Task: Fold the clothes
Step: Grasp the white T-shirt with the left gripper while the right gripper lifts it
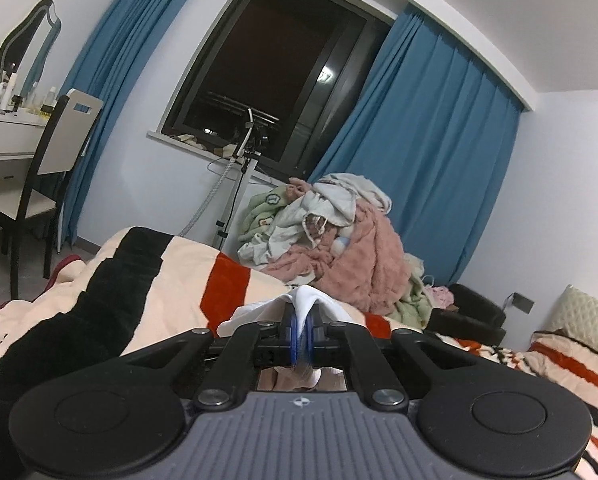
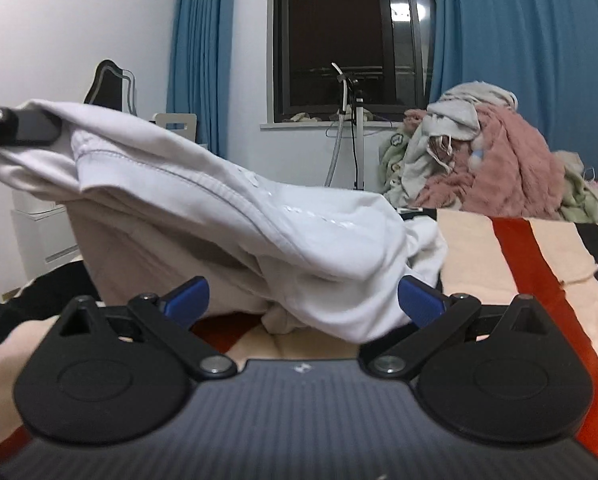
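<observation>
The left gripper has its blue fingers pressed together on a bunch of the white garment. The cloth hangs from there, up at the far left, and slopes down to the right onto the striped bed. The right gripper has its fingers spread wide, and the low end of the garment droops between them without being pinched.

What could go wrong? The left grip is only a small pinch of cloth (it looks bunched, not flat), so a quick tug might pull it free and drop the whole thing in a heap. The right fingers might also close on a thick lump instead of one edge, and then the fold would come out crooked.

I cannot tell if it is a shirt or trousers. Its near end is hidden behind the right gripper. The pile of clothes far off is a jumble too.
</observation>
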Demonstrator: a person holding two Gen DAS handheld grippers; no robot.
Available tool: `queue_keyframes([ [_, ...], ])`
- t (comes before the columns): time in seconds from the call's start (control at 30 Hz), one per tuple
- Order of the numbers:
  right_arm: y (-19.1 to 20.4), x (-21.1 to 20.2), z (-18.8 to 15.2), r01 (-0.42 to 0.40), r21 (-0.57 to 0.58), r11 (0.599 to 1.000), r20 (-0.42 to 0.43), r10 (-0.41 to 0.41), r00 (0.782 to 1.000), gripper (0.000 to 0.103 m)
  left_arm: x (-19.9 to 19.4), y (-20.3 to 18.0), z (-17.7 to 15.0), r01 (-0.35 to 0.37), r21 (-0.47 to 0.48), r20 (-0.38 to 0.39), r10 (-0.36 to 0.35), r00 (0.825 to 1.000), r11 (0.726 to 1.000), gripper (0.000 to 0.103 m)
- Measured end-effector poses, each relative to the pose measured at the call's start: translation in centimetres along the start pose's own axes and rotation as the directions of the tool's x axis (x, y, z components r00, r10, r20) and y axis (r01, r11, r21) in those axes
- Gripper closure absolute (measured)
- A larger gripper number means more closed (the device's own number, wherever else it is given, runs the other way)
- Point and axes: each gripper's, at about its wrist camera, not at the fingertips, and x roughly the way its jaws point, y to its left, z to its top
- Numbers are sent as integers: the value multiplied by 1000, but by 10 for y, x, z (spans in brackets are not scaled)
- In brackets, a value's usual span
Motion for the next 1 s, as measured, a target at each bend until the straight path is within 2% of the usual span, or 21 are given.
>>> queue_keyframes([
  [0.2, -13, 20, -2, -34, 123, 992, 69, 26, 997, 0, 15, -3, -5, -19, 32, -13, 20, 1000, 999, 98],
  [0.27, -19, 18, 3, -32, 152, 988, 112, 14, 994, 0, 21, -6, -9, -23, 45, -22, 24, 999, 999, 98],
  [0.4, -37, 13, 8, -23, 268, 963, 146, -17, 989, 0, 33, -14, -18, -8, 79, -45, 12, 999, 997, 98],
  [0.53, -54, 14, 8, 45, 320, 946, 112, -85, 990, 0, 31, -23, -25, -9, 119, -8, 10, 1000, 993, 98],
  [0.67, -80, 8, 7, 121, 392, 912, 80, -164, 983, 0, 24, -23, -24, 11, 86, 29, -13, 999, 996, 98],
  [0.8, -99, 8, 6, 161, 424, 891, 45, -198, 979, 0, 20, -21, -20, 16, 71, 42, -19, 999, 997, 98],
  [1.0, -95, 9, 3, 229, 353, 907, 12, -249, 968, 0, 15, -12, -15, 12, 27, 55, -13, 998, 1000, 98],
])
